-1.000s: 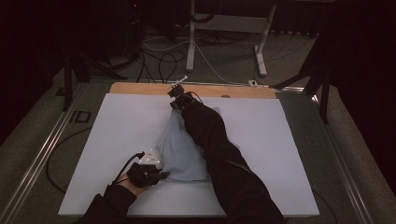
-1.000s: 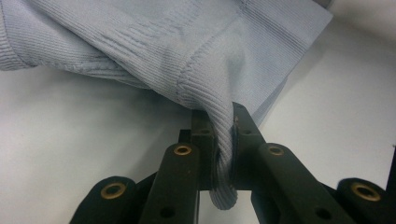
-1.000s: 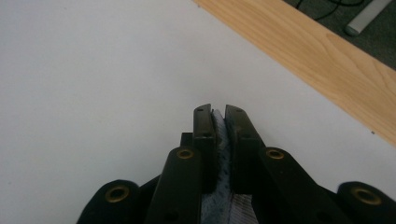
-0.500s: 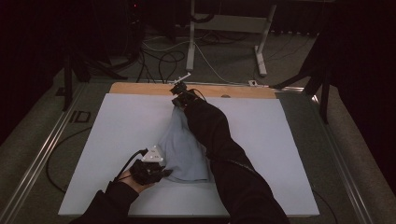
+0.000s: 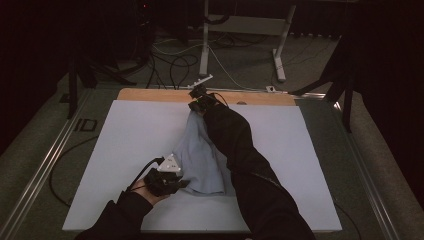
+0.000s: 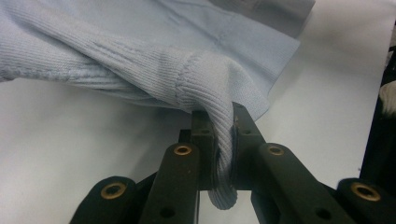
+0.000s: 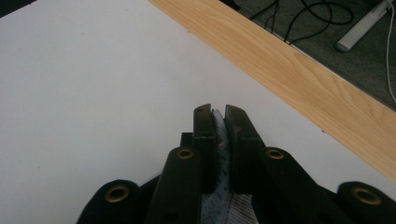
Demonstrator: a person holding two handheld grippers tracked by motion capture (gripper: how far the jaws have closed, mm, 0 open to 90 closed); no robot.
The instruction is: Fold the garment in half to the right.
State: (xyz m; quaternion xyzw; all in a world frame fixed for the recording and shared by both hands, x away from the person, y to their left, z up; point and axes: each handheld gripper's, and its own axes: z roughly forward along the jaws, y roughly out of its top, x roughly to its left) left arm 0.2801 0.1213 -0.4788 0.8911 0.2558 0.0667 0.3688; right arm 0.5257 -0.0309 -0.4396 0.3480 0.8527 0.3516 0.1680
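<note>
High view: a pale blue knit garment (image 5: 200,160) is stretched at mid-frame across the white bench (image 5: 125,135). Its ribbed edge is clenched by the left gripper (image 6: 223,140). Its far end is pinched by the right gripper (image 7: 220,140).

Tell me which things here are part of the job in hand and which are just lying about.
In the job:
- pale blue knitted garment
- left gripper, shut on its ribbed edge
- right gripper, shut on its far end
- white table sheet under it

Lying about:
- black cables on the floor
- white metal stand legs
- light wooden board edge
</note>
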